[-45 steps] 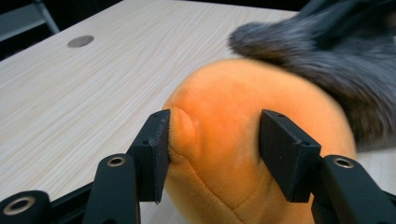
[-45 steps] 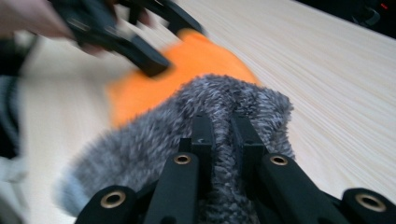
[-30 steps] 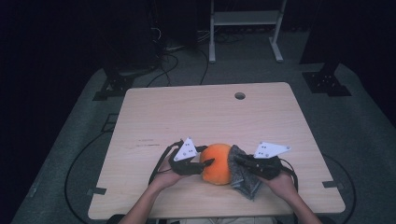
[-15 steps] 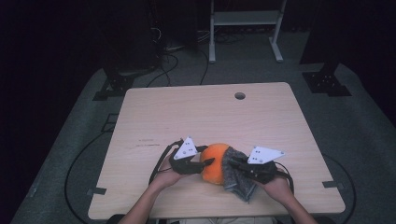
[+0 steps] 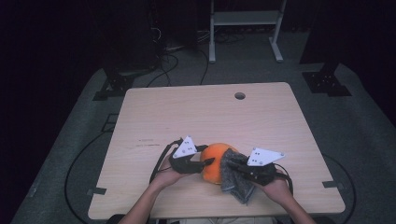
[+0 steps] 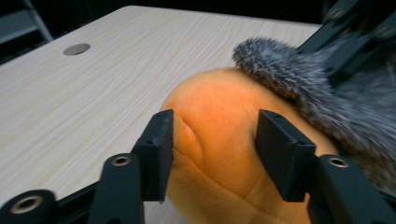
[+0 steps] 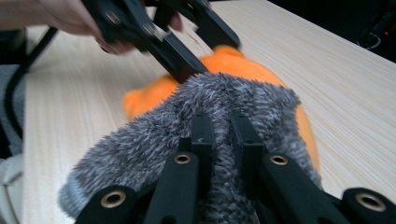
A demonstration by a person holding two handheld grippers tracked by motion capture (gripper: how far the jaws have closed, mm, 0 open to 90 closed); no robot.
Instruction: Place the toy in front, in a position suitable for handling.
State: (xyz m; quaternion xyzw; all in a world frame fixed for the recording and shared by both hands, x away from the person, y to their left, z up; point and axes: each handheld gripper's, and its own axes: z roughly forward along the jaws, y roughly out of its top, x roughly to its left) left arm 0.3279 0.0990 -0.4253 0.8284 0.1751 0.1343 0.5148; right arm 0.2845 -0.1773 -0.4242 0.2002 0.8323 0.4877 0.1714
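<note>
One fuzzy grey sock (image 5: pixel 236 173) lies draped over the right side of one orange plush ball (image 5: pixel 212 167), its long axis running from the near table (image 5: pixel 261 121) edge up onto the ball. The right gripper (image 7: pixel 223 126) is pressed together, pinching the sock's pile. The left gripper (image 6: pixel 212 140) has just been widening its jaws, which pinch a fold of the ball's left side. Farther off in the table is one round hole (image 5: pixel 240 95).
</note>
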